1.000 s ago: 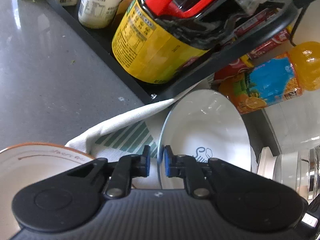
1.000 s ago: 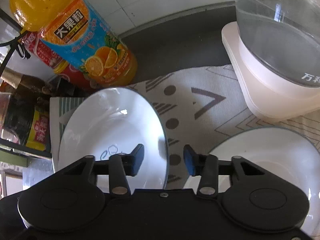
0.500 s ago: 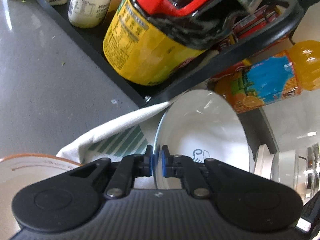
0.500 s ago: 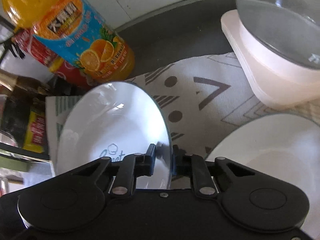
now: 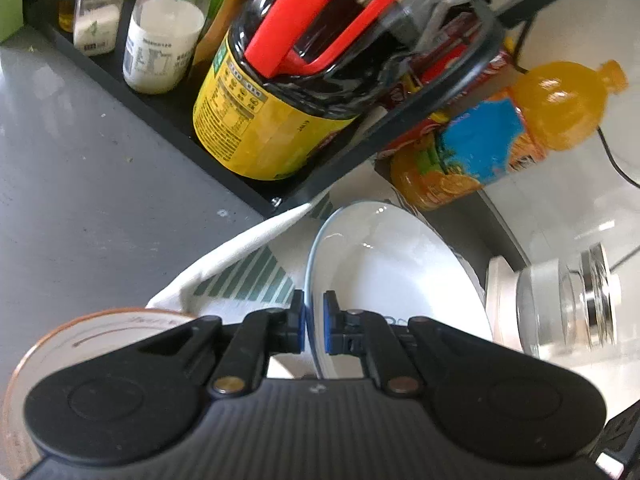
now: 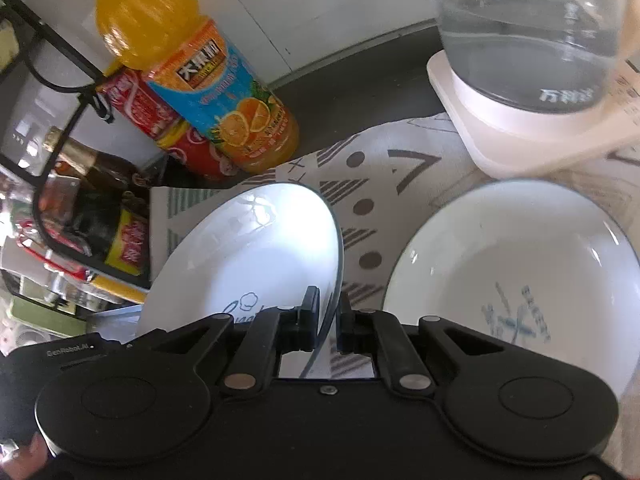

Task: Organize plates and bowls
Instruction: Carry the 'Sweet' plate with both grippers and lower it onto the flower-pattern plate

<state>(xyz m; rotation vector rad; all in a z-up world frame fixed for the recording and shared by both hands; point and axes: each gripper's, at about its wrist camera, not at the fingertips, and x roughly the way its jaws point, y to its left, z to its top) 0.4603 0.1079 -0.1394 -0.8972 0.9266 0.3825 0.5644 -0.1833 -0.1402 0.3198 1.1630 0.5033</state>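
We had both grippers on one white blue-rimmed plate (image 6: 256, 256), left gripper (image 5: 314, 322) pinched on its left rim, right gripper (image 6: 328, 320) clamped on the right rim — plate tilted above the patterned cloth (image 6: 384, 168), second white plate (image 6: 516, 256) lying just beside it.

The right gripper (image 6: 327, 325), open 1 second ago, now clamps the right rim of the white plate (image 6: 256, 256). The left gripper (image 5: 313, 325) tightens on the opposite rim. The plate now tilts above the patterned cloth (image 6: 384, 184), nearer the second plate (image 6: 516, 256).
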